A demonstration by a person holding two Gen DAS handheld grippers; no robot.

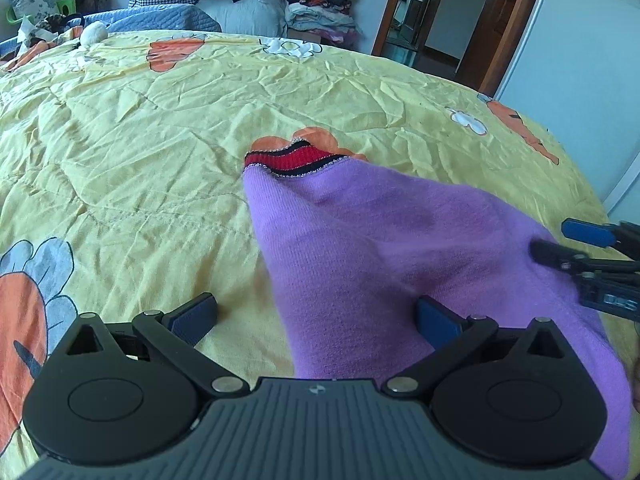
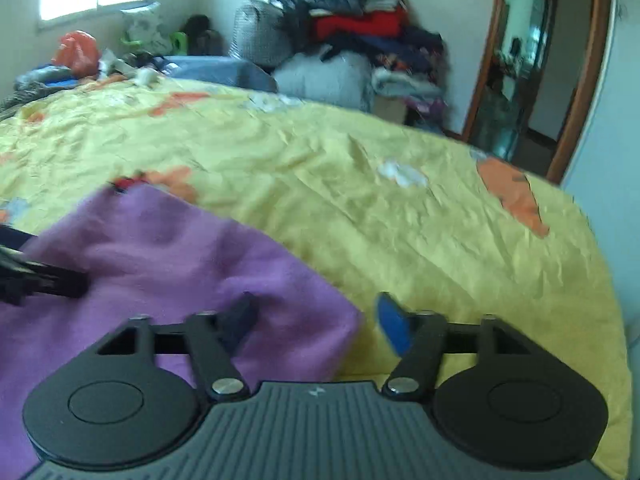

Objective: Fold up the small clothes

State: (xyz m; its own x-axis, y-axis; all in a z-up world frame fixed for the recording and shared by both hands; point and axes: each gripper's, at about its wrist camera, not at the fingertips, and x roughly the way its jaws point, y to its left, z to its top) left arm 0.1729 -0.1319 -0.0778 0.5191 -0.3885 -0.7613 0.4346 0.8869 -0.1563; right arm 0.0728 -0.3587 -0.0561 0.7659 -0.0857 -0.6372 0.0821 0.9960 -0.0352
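Yellow quilt (image 1: 160, 140), both grippers (image 1: 316, 320) parted over sweater (image 1: 360, 248).

right view blurred | purple garment (image 1: 360, 248) cut off at bottom edge

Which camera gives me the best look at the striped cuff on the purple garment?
The left wrist view: the red, dark-striped cuff lies sharp and unobstructed at the purple garment's far end. The right wrist view shows it only as a blurred red sliver at the garment's edge.
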